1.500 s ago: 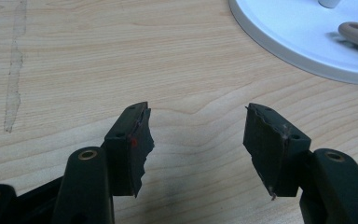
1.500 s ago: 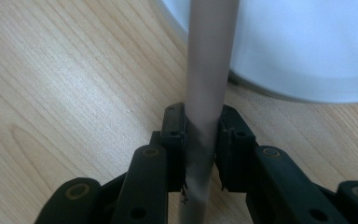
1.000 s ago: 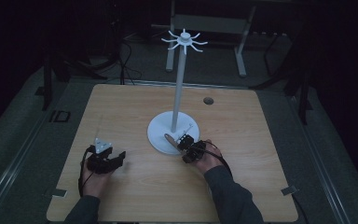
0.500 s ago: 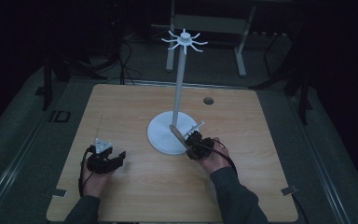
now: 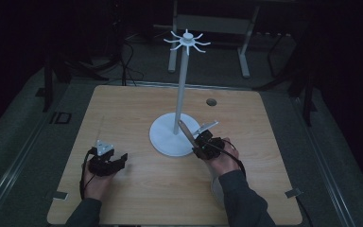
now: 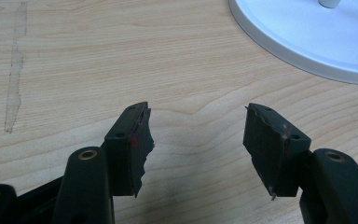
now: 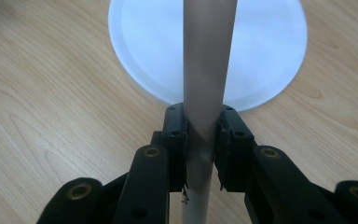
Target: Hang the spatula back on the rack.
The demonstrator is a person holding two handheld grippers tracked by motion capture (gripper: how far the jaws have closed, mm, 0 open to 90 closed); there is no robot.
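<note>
Your two black two-jaw grippers, left (image 5: 108, 162) and right (image 5: 207, 145), have brass-coloured screw holes and worn pads (image 6: 140, 149); a grey three-cornered plate (image 5: 103, 147) tops the left. You wear dark sleeves (image 5: 243, 198).

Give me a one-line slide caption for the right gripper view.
Right gripper shut on a pale flat strip, held above the stand's round white base on the wooden table.

Dim room, grey floor (image 5: 23, 142), metal-legged bench (image 5: 208, 28) behind.

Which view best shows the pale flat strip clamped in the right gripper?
The right gripper view: the pale flat strip sits between shut jaws, filling the middle. The high view shows the strip small, slanting toward the white stand.
</note>
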